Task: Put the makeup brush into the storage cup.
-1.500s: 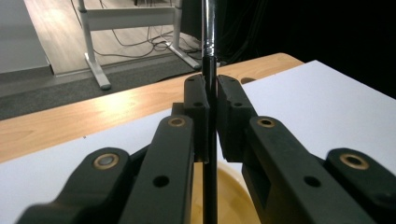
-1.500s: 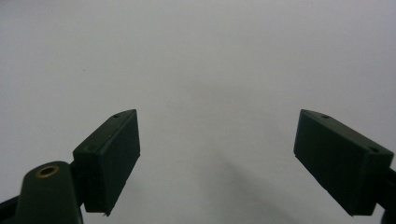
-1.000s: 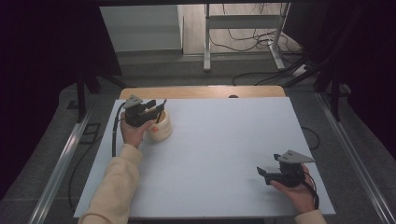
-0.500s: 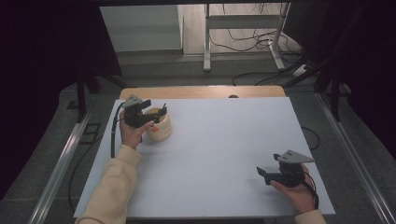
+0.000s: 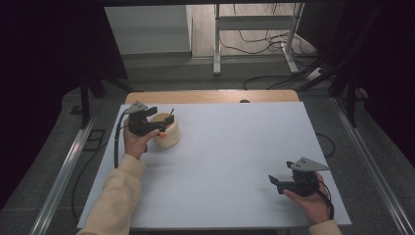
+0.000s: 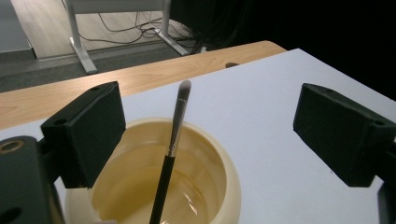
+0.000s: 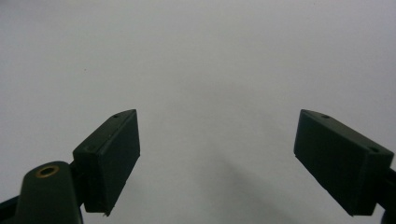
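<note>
- Cream bowl [image 6: 187,186] sits on the tabletop [image 5: 235,147] near its far-left corner; a makeup brush [image 6: 173,144] leans inside, bristles up.
- Left hand-held gripper [image 6: 210,135] just above the bowl, jaws spread either side of the brush.
- Risk: a jaw clipping the rim could tip the bowl; an off-centre close could flick the brush out.
- Right hand-held gripper [image 5: 288,180] well apart from the bowl, spread, empty.

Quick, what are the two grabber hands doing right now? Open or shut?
Left gripper: open, holding nothing, over the cream bowl with the brush in it.
Right gripper: open, empty.
</note>
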Action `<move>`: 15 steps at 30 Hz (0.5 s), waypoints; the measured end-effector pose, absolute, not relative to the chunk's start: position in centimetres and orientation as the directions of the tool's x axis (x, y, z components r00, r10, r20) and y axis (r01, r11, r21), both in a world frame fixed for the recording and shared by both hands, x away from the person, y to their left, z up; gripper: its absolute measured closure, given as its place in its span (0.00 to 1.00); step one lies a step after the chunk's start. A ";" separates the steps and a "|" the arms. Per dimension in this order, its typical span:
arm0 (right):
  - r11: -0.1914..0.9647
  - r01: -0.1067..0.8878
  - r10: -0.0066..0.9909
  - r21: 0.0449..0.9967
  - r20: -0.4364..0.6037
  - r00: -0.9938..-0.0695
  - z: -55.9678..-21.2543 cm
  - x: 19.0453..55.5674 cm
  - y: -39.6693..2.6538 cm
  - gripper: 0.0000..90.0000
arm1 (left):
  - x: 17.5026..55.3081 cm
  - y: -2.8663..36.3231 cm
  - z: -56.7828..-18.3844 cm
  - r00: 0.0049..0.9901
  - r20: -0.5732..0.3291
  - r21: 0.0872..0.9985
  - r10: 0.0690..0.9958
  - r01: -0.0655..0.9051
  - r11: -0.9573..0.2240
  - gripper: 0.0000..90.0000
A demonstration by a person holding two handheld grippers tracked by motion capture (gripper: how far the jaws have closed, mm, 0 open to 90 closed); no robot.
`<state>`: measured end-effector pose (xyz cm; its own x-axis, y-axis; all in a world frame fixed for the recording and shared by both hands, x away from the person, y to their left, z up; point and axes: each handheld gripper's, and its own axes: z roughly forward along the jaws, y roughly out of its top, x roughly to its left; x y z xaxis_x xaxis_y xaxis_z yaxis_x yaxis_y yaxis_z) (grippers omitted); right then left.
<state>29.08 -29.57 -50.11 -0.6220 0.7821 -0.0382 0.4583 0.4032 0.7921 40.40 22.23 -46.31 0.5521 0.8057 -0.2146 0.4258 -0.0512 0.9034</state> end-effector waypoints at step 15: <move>0.384 0.460 0.782 0.801 -0.017 -0.623 -50.1 29.2 -29.8 0.16 | 37.8 23.4 -46.5 0.560 -0.203 0.891 0.803 0.446 -0.085 0.11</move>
<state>29.25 -29.83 -50.08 -0.6231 0.7820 -0.0169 0.4597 0.3836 0.8009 37.75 23.45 -46.48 0.5599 0.8033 -0.2030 0.4456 -0.0854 0.8912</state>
